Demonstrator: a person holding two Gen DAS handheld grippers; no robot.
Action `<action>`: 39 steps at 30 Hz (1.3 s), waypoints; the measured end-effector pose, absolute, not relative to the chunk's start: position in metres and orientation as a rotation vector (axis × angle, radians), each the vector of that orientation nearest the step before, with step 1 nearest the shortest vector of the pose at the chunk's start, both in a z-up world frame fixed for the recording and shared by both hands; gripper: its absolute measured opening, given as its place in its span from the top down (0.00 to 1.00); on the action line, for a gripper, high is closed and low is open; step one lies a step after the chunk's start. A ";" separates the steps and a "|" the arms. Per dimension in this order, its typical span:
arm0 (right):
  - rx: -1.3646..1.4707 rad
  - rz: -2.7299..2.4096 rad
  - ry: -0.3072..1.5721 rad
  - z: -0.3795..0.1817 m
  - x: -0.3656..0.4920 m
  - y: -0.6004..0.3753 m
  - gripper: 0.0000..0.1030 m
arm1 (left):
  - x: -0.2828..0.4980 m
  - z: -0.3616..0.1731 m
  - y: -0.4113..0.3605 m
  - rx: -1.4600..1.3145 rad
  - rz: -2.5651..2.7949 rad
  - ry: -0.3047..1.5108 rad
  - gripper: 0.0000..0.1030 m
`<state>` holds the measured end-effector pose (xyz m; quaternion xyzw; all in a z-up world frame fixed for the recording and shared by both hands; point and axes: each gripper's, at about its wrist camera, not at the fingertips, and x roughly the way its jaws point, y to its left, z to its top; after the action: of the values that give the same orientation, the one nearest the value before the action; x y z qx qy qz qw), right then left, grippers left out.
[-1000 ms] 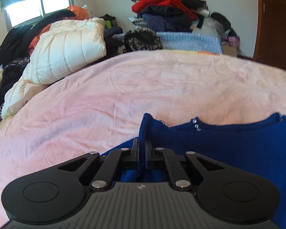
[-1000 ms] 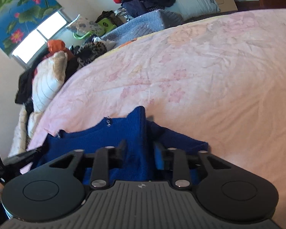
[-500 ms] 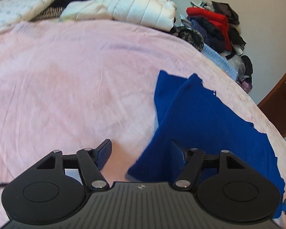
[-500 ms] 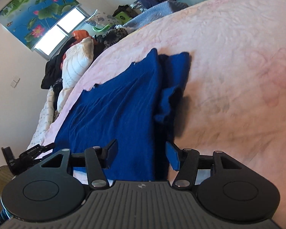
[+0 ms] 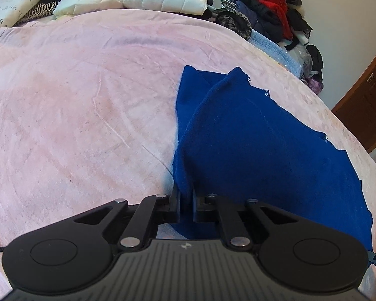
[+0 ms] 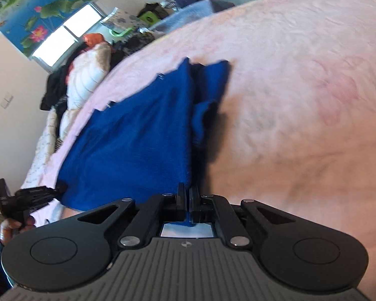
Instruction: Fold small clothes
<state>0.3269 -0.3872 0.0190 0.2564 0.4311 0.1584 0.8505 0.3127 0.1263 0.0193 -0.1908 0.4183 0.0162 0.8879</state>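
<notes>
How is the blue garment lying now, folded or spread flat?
Partly folded: the blue garment has one side turned over itself, the rest spread on the pink bedcover.

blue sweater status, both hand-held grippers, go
Left hand-held gripper shut on blue sweater edge. Right hand-held gripper shut on opposite edge. Sweater flat on pink bedspread, sleeves folded in. Nothing obstructing.

Open pink bedspread (image 5: 87, 105) all round; clothes piles (image 5: 263, 7) far-side.

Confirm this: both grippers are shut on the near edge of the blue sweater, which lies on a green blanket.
Not quite. The left gripper and right gripper are both shut on the blue sweater, but the blanket is pink, not green, as both wrist views show.
</notes>
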 end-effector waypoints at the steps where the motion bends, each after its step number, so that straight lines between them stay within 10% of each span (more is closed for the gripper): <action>1: 0.559 0.343 0.910 0.017 0.327 -0.387 0.94 | 0.313 0.020 0.126 -0.393 0.036 0.871 0.92; 9: 0.624 0.346 0.785 0.051 0.325 -0.398 0.68 | 0.289 0.070 0.118 -0.236 0.129 0.730 0.82; 13: 0.568 0.397 0.696 0.082 0.363 -0.371 0.59 | 0.300 0.096 0.075 -0.070 0.140 0.527 0.04; 16: 0.504 0.435 0.712 0.081 0.410 -0.331 0.43 | 0.329 0.091 0.032 -0.028 0.066 0.473 0.03; 24: 0.191 0.290 0.799 0.038 0.481 -0.268 0.42 | 0.413 0.019 -0.041 0.208 0.042 0.667 0.10; 39: 0.430 0.398 0.640 0.002 0.457 -0.310 0.45 | 0.402 0.003 -0.013 0.032 -0.013 0.664 0.09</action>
<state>0.4571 -0.3096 0.0017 0.2082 0.3102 0.1928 0.9073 0.4017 -0.0130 0.0031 0.0158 0.3258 -0.0064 0.9453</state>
